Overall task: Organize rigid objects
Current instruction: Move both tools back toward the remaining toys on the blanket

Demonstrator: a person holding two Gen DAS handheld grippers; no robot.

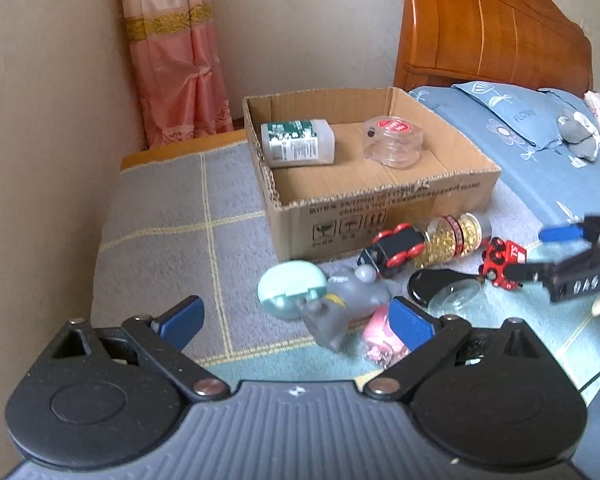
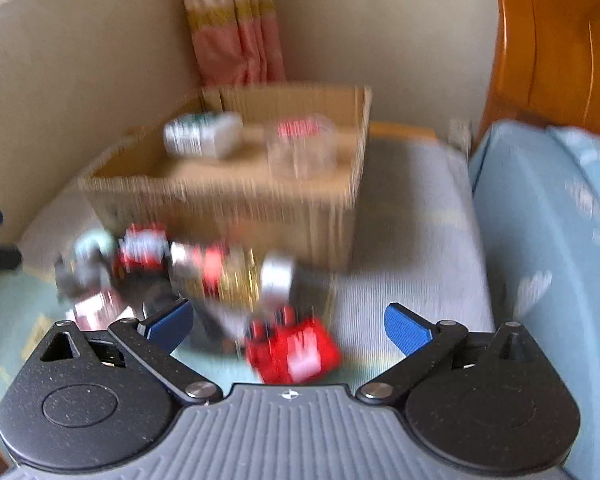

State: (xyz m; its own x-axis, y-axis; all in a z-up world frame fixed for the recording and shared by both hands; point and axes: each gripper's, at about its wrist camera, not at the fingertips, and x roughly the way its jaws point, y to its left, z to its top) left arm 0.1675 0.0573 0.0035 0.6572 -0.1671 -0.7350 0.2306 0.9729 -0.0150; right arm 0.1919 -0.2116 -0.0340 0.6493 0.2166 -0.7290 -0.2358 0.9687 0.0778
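L gripper [image 1: 296,320] spread wide, nothing betw its blue pads, hovering over the bed. Just ahead at 12 o'clock: grey elephant toy [image 1: 342,300] lying on the blanket, mint round case [image 1: 290,288] touching it at 10, pink toy [image 1: 380,332] partly behind the R pad at 2.

R gripper [image 2: 288,326] also spread, empty; its view is motion-blurred. Red toy train [image 2: 292,350] lies betw the fingers, close to the gripper body, not pinched. In the L view the R gripper [image 1: 556,252] comes in from 3 o'clock, open around that train [image 1: 502,264].

Further out at 1 o'clock: black-red toy car [image 1: 392,248], jar of gold beads [image 1: 456,236] on its side touching the car, black oval item [image 1: 432,284] w/ a clear lid [image 1: 456,300] beside it.

Beyond, at 12: cardboard box [image 1: 380,216] on the grey check blanket [image 1: 172,232], holding a white-green bottle [image 1: 298,142] on its side and a clear red-lid jar [image 1: 392,142], apart from each other.
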